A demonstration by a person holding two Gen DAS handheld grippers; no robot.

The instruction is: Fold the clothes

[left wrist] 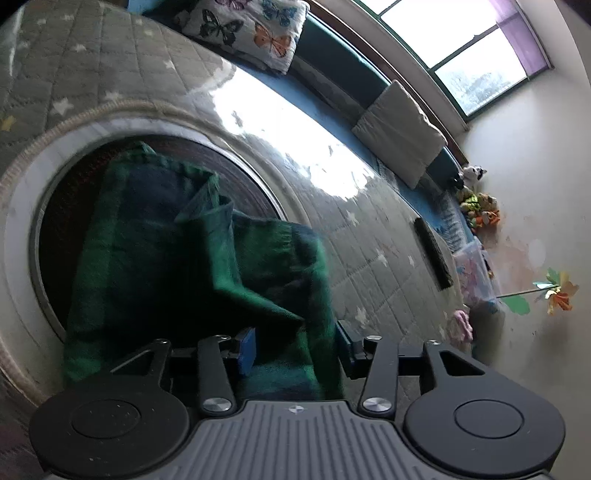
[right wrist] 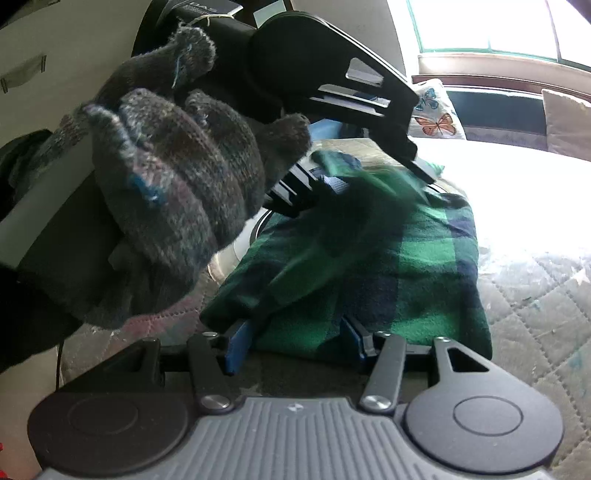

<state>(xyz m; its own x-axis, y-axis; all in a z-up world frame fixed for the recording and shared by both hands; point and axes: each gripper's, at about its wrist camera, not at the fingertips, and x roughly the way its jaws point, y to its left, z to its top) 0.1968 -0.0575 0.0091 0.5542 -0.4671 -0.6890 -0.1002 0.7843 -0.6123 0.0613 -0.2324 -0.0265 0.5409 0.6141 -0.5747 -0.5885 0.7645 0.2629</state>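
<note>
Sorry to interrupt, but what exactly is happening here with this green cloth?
A person in a knitted glove is folding a green plaid garment on a quilted star-patterned mat, a gripper in each hand. The left gripper has cloth between its jaws and lifts a fold; the right gripper sits open at the garment's near edge.

No legible text anywhere; only cut-off, unreadable white lettering on a dark box, far left.

Quilted star mat, bright window, butterfly pillow.
</note>
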